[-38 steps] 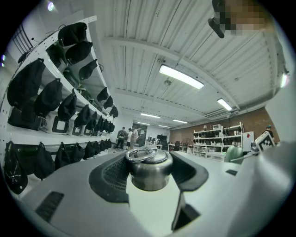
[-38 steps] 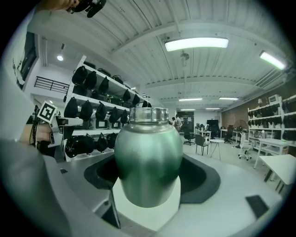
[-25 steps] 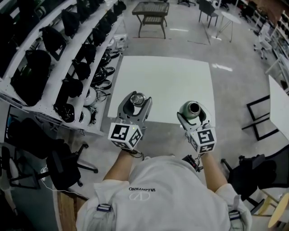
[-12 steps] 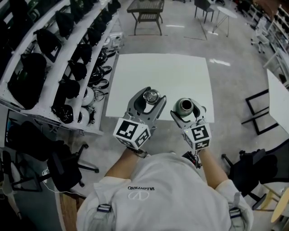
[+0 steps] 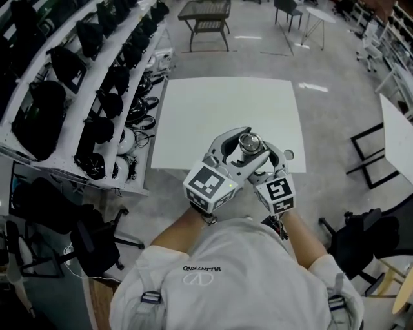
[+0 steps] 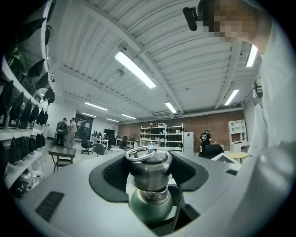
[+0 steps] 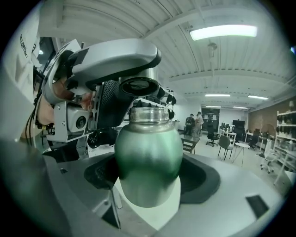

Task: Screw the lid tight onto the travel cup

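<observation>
In the head view my left gripper [image 5: 247, 147] is shut on a steel lid [image 5: 248, 142] with a ring on top. It holds the lid over the cup, which the lid and jaws hide there. The right gripper [image 5: 262, 161] sits just right of and below it. In the left gripper view the lid [image 6: 149, 167] sits between the jaws, directly above the green cup [image 6: 150, 207]. In the right gripper view the jaws are shut on the green travel cup [image 7: 148, 159]. The lid [image 7: 138, 86] hovers at its threaded steel neck [image 7: 148, 114]. I cannot tell whether the threads have caught.
Both grippers are above the near edge of a white table [image 5: 219, 109]. Shelves with black bags and helmets [image 5: 77, 84] run along the left. A black frame [image 5: 371, 161] stands on the right, an office chair [image 5: 90, 245] at lower left and a small dark table [image 5: 210, 19] far ahead.
The two grippers, apart a second ago, have come together. The left one carried the lid to the right and over the cup's mouth, and the right one moved slightly left.
</observation>
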`<state>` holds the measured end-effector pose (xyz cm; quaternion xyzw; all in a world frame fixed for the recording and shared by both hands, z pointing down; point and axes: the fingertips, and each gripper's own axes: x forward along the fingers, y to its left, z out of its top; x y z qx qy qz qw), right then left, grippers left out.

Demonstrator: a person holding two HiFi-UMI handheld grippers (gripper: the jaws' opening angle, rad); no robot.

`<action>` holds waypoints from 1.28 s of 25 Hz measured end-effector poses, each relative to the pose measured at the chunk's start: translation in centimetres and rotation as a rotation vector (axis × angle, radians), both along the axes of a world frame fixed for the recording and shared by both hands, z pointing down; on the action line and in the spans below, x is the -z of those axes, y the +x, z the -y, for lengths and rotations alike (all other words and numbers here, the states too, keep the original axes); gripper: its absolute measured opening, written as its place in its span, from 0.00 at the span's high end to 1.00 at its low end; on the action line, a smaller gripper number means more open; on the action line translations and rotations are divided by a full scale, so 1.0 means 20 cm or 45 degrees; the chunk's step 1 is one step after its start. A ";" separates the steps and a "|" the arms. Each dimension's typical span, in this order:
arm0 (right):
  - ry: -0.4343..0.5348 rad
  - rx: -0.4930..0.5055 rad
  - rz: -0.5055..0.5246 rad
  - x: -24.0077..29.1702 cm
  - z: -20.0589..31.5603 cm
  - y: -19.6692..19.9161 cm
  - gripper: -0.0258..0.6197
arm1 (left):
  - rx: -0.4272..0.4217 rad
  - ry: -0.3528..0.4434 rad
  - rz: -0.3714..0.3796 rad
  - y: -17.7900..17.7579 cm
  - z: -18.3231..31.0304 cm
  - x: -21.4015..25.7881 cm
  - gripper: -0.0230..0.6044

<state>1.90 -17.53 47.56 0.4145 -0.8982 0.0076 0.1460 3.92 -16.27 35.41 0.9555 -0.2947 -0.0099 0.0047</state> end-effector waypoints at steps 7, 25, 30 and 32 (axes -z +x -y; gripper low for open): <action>0.014 0.013 -0.007 0.01 -0.03 -0.01 0.36 | -0.052 -0.018 0.083 0.09 -0.03 -0.07 0.54; -0.018 0.027 0.025 0.01 -0.05 -0.04 0.36 | -0.071 0.023 0.200 0.10 -0.04 -0.20 0.54; -0.016 0.024 0.051 0.02 -0.04 -0.04 0.36 | -0.094 0.076 0.188 0.08 -0.06 -0.17 0.43; -0.019 0.021 0.048 0.02 -0.04 -0.03 0.36 | -0.095 0.118 0.156 0.05 -0.07 -0.13 0.40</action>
